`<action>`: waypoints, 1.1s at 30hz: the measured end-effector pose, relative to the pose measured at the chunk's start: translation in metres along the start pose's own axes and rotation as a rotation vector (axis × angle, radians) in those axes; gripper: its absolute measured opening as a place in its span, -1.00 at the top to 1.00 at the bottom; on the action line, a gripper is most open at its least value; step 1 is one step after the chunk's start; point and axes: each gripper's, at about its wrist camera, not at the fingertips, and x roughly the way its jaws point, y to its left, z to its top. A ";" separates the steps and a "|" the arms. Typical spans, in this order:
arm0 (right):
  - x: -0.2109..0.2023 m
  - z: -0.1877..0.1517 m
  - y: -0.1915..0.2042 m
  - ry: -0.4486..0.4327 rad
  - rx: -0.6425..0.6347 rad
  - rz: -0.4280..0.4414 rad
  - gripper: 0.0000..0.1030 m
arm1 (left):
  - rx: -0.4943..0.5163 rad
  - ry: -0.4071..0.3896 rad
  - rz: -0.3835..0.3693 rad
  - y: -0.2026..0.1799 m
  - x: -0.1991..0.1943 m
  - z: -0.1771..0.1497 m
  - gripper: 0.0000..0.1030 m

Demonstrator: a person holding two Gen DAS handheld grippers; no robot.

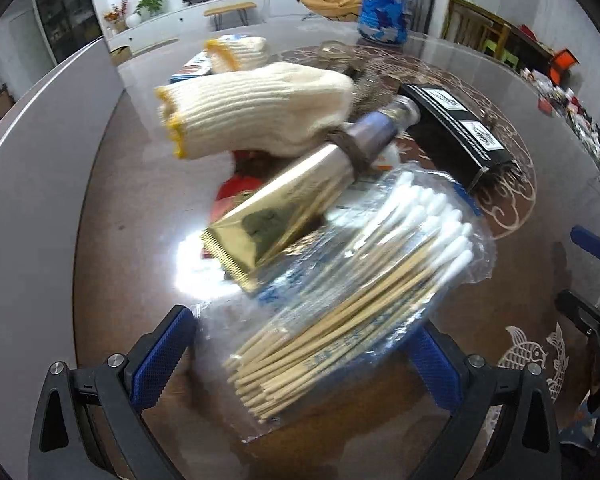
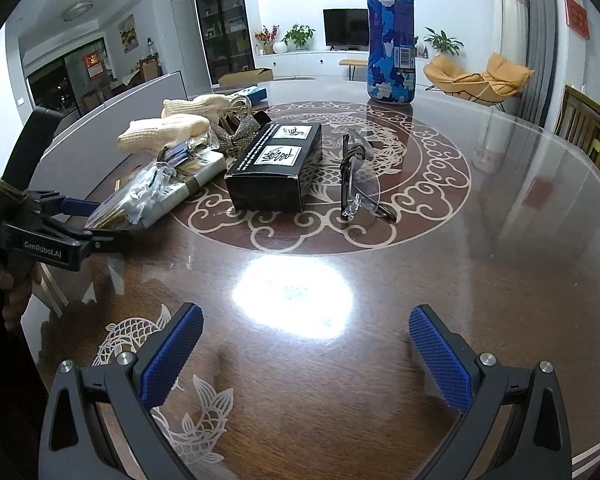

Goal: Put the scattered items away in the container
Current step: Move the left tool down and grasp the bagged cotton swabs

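In the left wrist view my left gripper (image 1: 300,344) is open with its blue pads either side of a clear bag of cotton swabs (image 1: 340,280). A gold tube (image 1: 284,208) lies across the bag, with cream knit gloves (image 1: 256,112) behind it and a black box (image 1: 456,132) to the right. In the right wrist view my right gripper (image 2: 306,352) is open and empty above bare table. The black box (image 2: 276,164), glasses (image 2: 356,176), the gloves (image 2: 164,132) and the swab bag (image 2: 132,200) lie ahead and to the left. The left gripper (image 2: 88,220) reaches the bag from the left.
A tall blue patterned canister (image 2: 390,36) stands upright at the far side of the round glass-topped table (image 2: 480,280). A grey panel (image 1: 40,168) runs along the table's left edge. Chairs and clutter stand at the right beyond the table.
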 end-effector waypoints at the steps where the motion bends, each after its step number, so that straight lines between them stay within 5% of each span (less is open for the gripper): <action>1: 0.000 0.000 0.000 -0.002 0.002 0.000 -1.00 | 0.010 -0.004 -0.011 -0.004 -0.001 -0.003 -1.00; 12: -0.004 -0.001 0.000 -0.016 0.016 -0.005 -1.00 | 0.119 -0.028 -0.121 -0.038 -0.026 -0.042 -0.99; 19: -0.001 0.000 -0.001 0.000 0.027 -0.008 -1.00 | 0.072 -0.055 -0.109 -0.032 -0.025 -0.025 -0.99; 25: 0.001 0.000 -0.001 0.013 0.033 -0.011 -1.00 | 0.120 -0.069 -0.093 -0.042 -0.019 -0.013 -0.99; 27: 0.001 0.000 -0.001 0.014 0.035 -0.013 -1.00 | 0.210 -0.076 -0.130 -0.043 -0.017 -0.011 -0.99; 33: 0.001 0.001 -0.002 0.012 0.040 -0.016 -1.00 | 0.210 -0.059 -0.131 -0.041 -0.008 -0.009 -1.00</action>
